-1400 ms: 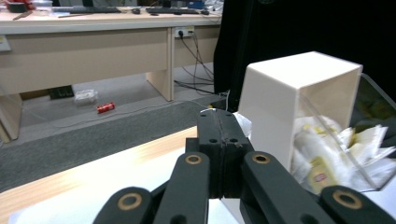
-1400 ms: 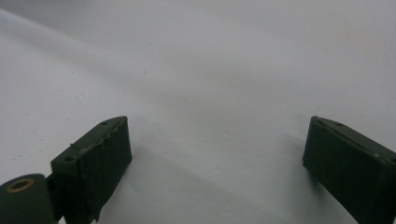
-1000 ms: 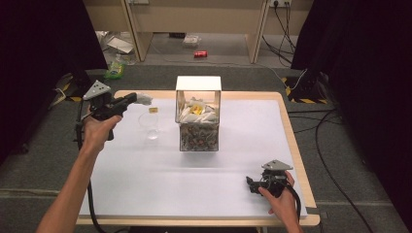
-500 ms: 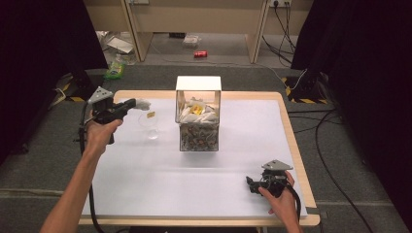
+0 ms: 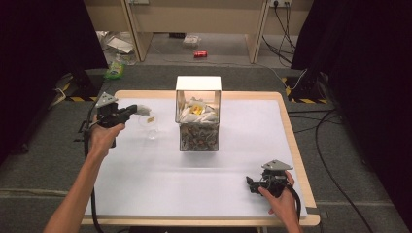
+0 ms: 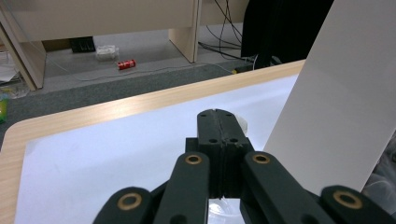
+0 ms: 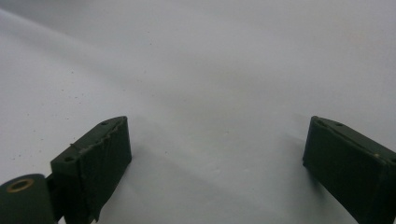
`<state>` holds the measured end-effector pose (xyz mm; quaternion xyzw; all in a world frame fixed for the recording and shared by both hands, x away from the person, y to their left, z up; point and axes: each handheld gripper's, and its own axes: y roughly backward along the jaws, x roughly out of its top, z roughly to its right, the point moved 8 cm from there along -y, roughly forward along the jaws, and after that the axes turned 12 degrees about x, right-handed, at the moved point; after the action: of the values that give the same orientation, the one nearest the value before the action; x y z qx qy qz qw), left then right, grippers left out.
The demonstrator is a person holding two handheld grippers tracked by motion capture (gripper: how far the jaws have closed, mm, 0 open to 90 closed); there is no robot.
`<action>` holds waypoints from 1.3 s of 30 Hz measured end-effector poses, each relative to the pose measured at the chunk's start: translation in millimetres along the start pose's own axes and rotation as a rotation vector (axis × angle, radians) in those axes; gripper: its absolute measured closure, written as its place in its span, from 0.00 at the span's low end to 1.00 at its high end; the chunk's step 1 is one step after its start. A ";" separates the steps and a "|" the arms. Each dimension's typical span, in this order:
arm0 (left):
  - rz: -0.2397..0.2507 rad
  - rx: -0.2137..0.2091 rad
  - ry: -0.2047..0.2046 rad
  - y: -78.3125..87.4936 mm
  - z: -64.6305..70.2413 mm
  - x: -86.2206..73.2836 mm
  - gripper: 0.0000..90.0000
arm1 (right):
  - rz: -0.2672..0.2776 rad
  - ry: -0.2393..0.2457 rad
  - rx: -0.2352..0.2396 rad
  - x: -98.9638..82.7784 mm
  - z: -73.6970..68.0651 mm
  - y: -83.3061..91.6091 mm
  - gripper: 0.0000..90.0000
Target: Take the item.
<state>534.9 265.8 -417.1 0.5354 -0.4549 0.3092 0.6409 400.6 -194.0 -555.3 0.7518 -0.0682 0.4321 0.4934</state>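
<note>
A white tea bag is held clenched in the left tool above a clear cup left of the box, the right tool lying released on the worktop, so a lowering into the cup is judged next.

The middle of the bench was blocked by a tall clear box filled with packets, with its white lid raised at the back. A clear glass cup stood just left of the box, leaving only a narrow gap between them. The left hand-held gripper was held over that cup. Wide bare surface was left across the front, where the right hand-held gripper rested, and along the right side.
</note>
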 end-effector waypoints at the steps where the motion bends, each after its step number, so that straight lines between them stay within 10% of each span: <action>1: 0.000 0.000 0.000 0.0 0.0 0.0 0.99 | 0.000 0.000 0.000 0.0 0.0 0.0 0.09; 39: -0.096 0.006 -0.055 -24.7 13.3 -30.4 0.95 | 0.000 0.000 0.000 0.0 0.0 0.0 0.09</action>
<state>541.3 249.9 -454.7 0.5667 -0.4453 0.2645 0.6408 400.5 -194.1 -555.3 0.7518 -0.0682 0.4320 0.4934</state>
